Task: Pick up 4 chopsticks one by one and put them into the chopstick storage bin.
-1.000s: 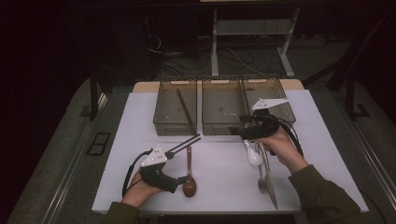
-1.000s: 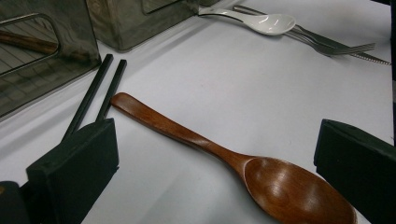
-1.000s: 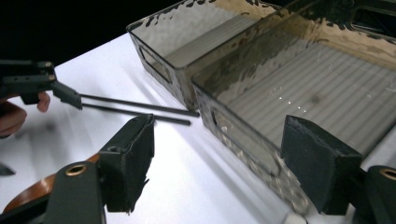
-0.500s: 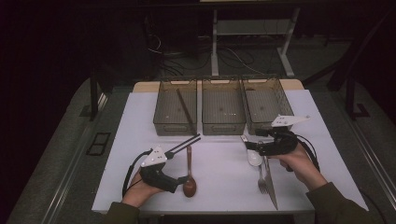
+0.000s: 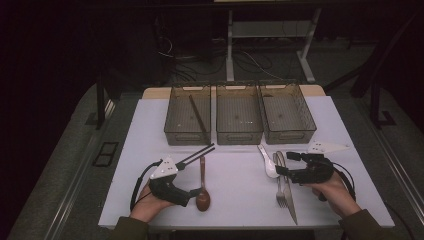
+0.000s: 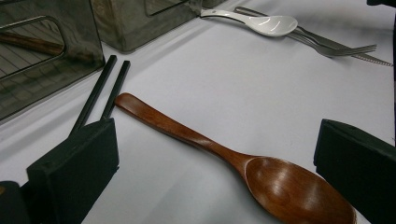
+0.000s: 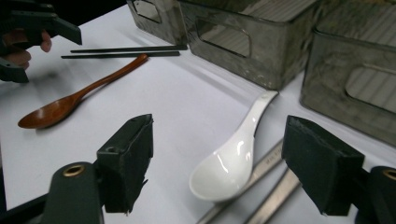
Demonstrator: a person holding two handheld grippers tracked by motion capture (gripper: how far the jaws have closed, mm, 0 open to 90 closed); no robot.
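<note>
Two grippers: both resting low over the white table (image 5: 240,200), each held by a hand coming in from the near edge.
Left gripper (image 5: 192,192): jaws standing wide apart, gripping nothing; the wooden spoon's bowl is lying between them in the left gripper view.
Right gripper (image 5: 286,164): jaws spread wide, holding nothing; hovering just beside the white spoon, whose bowl is sitting between the jaws in the right gripper view.
Wooden spoon (image 5: 202,187): lying flat on the table, bowl toward the near edge, handle pointing toward the bins.
White spoon (image 5: 268,162): lying on the table right of centre, bowl up, handle pointing toward the bins, touching the fork beside it.
Black chopsticks (image 5: 196,154): a pair lying side by side on the table, just left of the wooden spoon's handle.
Fork (image 5: 280,186): lying beside the white spoon, tines toward the near edge.
Knife (image 5: 289,192): lying alongside the fork, on its right.
Bins (image 5: 239,137): three clear bins standing in a row at the far side; the left one is holding a long brown stick leaning inside.
</note>
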